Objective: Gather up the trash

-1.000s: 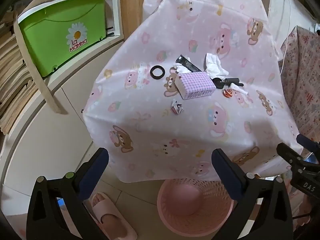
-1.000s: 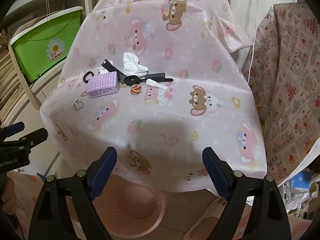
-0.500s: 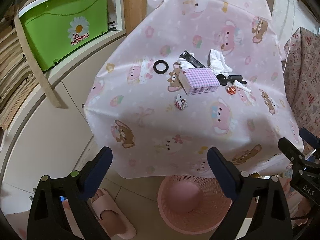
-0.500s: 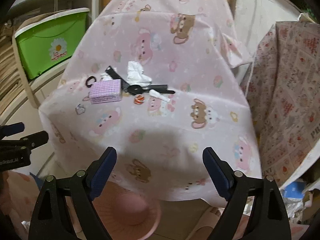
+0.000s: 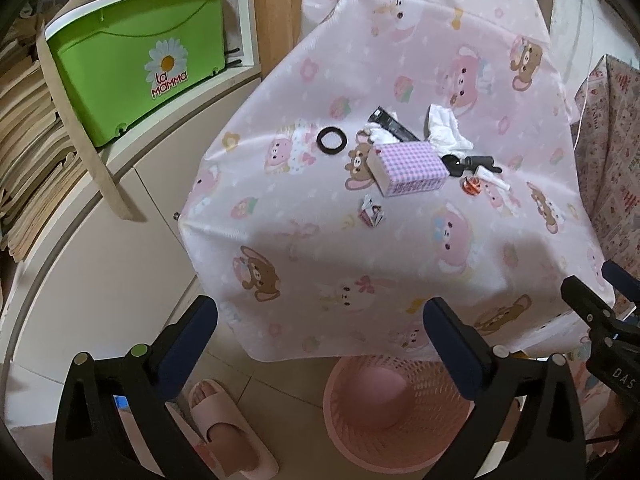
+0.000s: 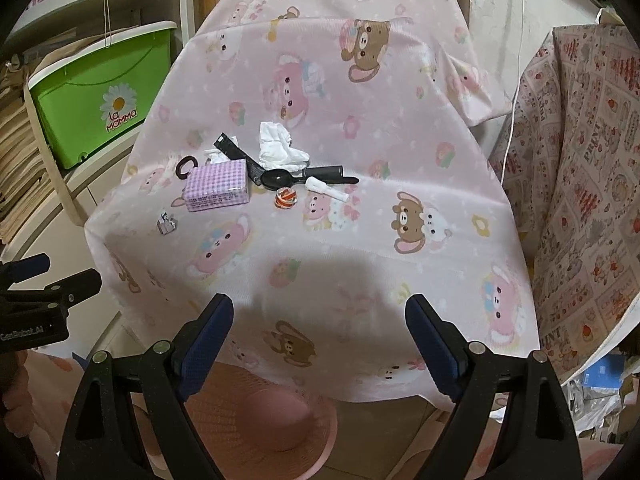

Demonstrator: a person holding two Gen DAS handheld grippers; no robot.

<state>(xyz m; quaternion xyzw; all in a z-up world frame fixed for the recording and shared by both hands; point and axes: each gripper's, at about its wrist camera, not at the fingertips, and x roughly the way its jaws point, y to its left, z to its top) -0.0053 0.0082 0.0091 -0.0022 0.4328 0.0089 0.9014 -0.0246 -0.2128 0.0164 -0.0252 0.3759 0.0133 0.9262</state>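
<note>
A table under a pink cartoon cloth (image 5: 360,240) carries small litter: a crumpled white tissue (image 6: 280,148), a crumpled wrapper (image 5: 372,214), an orange-red ball of wrapper (image 6: 285,198), a white tube (image 6: 326,190), a black spoon (image 6: 280,178) and a lilac checked tissue pack (image 5: 412,168). A pink mesh bin (image 5: 392,412) stands on the floor under the table's near edge. My left gripper (image 5: 320,336) is open and empty, above the floor before the table. My right gripper (image 6: 320,328) is open and empty, near the table's front edge.
A black ring (image 5: 331,139) and a black flat strip (image 5: 394,124) lie by the pack. A green lidded box (image 5: 136,60) sits on a white cabinet at left. A pink slipper (image 5: 228,428) lies on the floor. A patterned cloth (image 6: 580,180) hangs at right.
Both grippers have risen and drawn a little nearer the table; the items sit lower and larger in both views. Nothing on the table has moved.
</note>
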